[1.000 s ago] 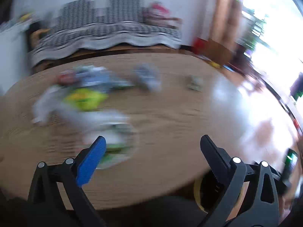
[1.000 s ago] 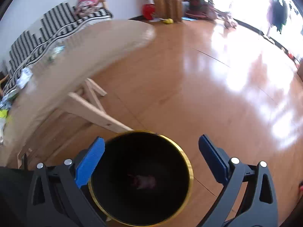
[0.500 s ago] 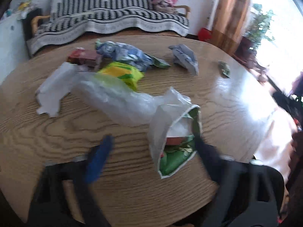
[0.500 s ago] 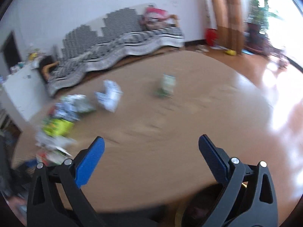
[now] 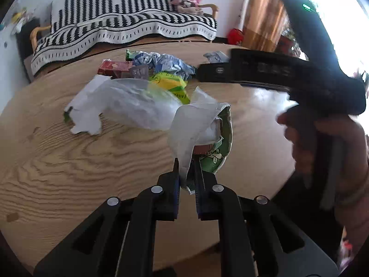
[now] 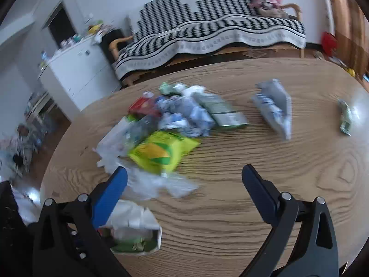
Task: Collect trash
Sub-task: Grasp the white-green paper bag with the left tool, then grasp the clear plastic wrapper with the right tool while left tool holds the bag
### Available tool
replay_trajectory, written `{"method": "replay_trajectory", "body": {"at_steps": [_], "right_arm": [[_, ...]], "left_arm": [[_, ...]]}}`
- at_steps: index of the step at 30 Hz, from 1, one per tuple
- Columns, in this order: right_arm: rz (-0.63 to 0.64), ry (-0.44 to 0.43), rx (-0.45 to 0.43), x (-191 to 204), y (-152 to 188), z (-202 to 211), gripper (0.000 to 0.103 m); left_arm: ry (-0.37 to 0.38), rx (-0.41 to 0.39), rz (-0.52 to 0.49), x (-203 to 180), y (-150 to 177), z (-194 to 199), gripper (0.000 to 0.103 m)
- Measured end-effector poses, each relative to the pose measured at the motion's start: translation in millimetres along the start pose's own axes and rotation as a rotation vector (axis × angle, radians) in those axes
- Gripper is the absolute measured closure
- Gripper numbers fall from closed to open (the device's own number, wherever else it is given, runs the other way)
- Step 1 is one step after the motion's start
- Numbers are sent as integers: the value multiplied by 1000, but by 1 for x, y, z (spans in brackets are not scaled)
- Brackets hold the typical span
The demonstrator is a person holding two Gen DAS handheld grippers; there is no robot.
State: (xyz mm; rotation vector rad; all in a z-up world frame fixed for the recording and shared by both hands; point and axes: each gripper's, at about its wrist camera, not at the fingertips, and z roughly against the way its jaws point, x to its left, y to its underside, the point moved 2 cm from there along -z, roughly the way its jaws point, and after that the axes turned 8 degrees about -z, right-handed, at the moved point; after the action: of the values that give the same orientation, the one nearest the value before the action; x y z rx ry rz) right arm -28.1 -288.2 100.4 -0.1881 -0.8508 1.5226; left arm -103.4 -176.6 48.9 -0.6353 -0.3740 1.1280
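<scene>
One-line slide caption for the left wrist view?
Left gripper shut on green snack bag at wooden table edge.

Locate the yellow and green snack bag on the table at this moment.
In the right wrist view, the yellow and green snack bag lies left of centre on the wooden table, between the crumpled blue wrappers behind it and the clear plastic bag in front.

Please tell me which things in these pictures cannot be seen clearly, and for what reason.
- Left wrist view: the right gripper's body hides most of the grey wrapper; its fingers are not shown.
- Left wrist view: the left gripper covers the near edge of the green snack bag it pinches.
- Right wrist view: motion blur makes print on the yellow packet unreadable.
</scene>
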Motion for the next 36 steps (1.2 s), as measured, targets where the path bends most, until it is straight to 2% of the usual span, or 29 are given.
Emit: {"method": "replay_trajectory", "body": {"at_steps": [3, 5, 6, 7, 8, 10, 11, 12, 16, 19, 25, 32, 36], "right_arm": [[50, 36, 35, 11, 8, -13, 7], [67, 66, 69, 13, 14, -24, 7], [64, 83, 85, 13, 17, -31, 12], [63, 85, 101, 12, 19, -36, 22], [66, 83, 108, 13, 19, -41, 28], [49, 63, 125, 11, 17, -48, 45], [32, 50, 129, 8, 16, -50, 49], [5, 33, 137, 5, 16, -52, 57], [-54, -1, 142, -7, 15, -51, 75], [-61, -11, 113, -11, 15, -40, 86], [-53, -17, 1, -19, 10, -12, 97], [-86, -19, -94, -33, 1, 9, 100], [-125, 33, -131, -46, -2, 16, 100]], "left_arm": [[-31, 3, 24, 15, 13, 3, 93], [-39, 5, 84, 30, 21, 2, 93], [-38, 3, 115, 34, 23, 3, 93], [-54, -7, 141, 41, 23, 4, 93], [-71, -11, 151, 44, 24, 4, 93], [-86, -16, 175, 49, 25, 3, 93], [-84, -16, 181, 50, 25, 3, 93], [-82, -15, 185, 50, 25, 2, 93], [-71, -13, 202, 50, 28, -1, 93], [-67, -23, 217, 50, 30, 1, 93], [-80, -31, 235, 54, 29, 2, 93], [-81, -31, 240, 55, 29, 0, 93], [-84, -28, 234, 54, 29, -2, 93]]}}
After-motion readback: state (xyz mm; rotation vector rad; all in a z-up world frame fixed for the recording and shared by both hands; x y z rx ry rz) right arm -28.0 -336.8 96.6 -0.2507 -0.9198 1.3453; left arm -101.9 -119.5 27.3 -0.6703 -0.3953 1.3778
